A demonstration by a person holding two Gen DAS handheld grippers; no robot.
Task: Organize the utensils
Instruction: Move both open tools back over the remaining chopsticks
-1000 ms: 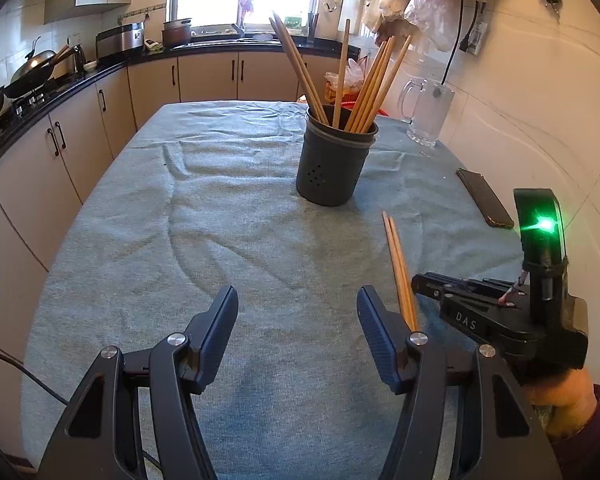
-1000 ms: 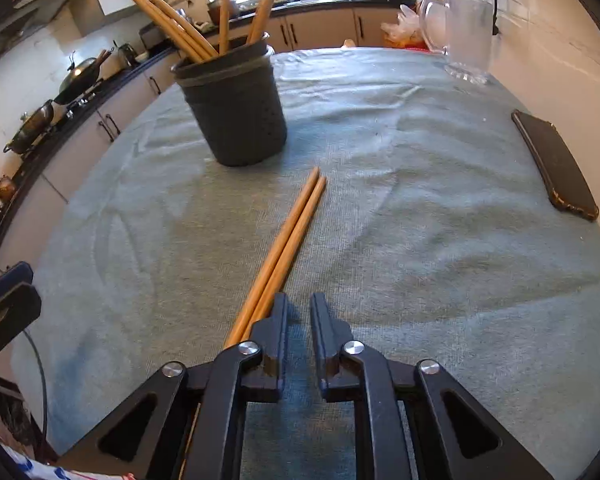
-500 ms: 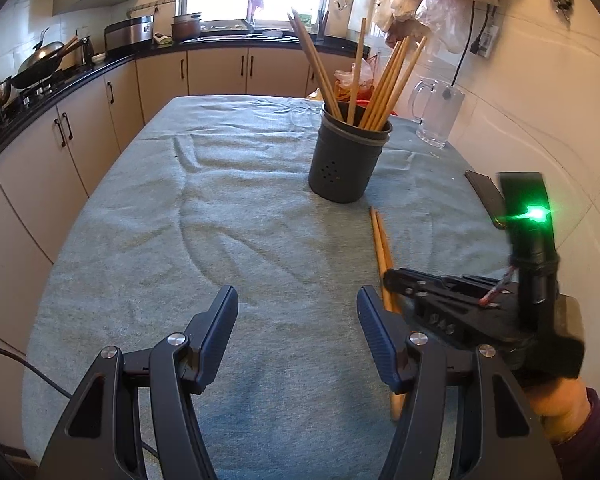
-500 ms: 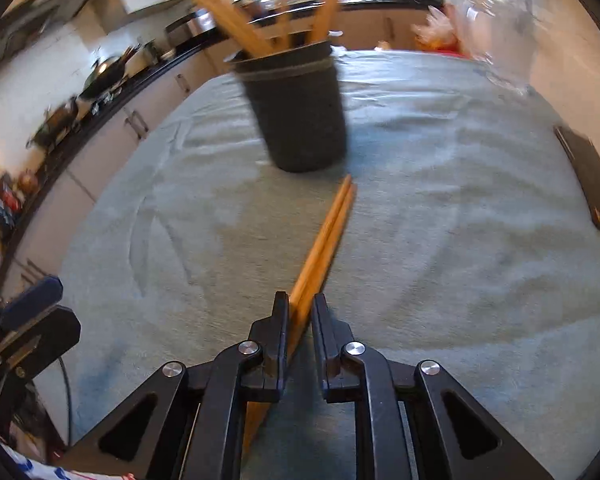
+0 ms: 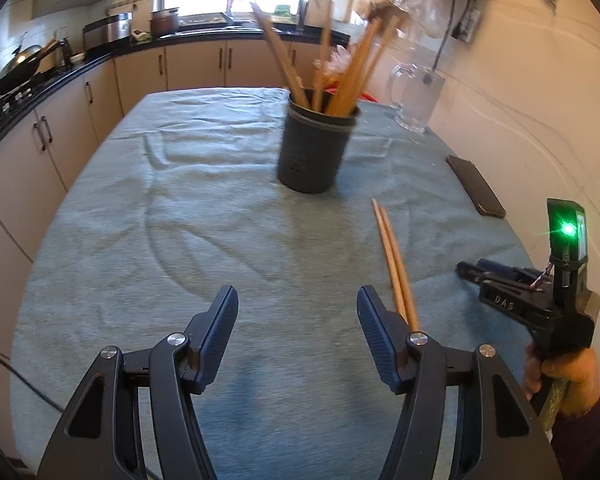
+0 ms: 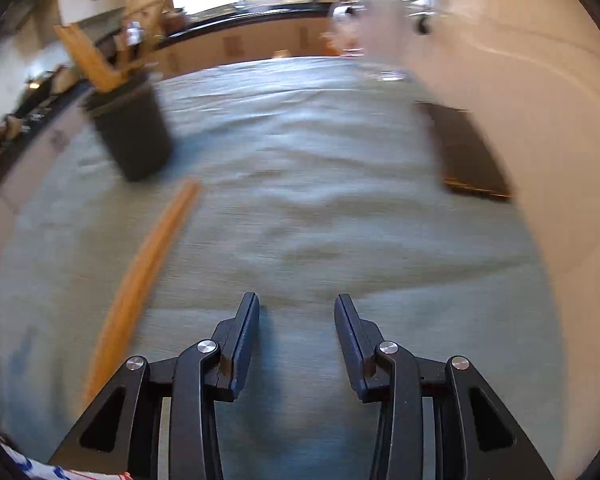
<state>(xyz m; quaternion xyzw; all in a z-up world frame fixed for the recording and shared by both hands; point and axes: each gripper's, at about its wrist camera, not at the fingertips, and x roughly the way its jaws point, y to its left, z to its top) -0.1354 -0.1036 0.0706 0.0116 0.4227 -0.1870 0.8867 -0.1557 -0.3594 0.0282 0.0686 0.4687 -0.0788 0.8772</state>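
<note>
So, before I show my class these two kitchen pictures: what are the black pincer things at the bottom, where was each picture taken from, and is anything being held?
There is no robot here. A person holds a hand-operated tool in each hand, and each tool carries a wide-angle camera looking forward along its two fingers. One picture comes from the left tool, the other from the right.

The left tongs stand open over the cloth-covered table, with nothing between them. The right tongs have just been opening and are also empty; in the left picture you see that tool from the side, with the person's hand gripping it.

On the table lie a pair of wooden chopsticks, a dark holder full of more chopsticks, a glass jug and a dark flat object.

Nothing is held.
</note>
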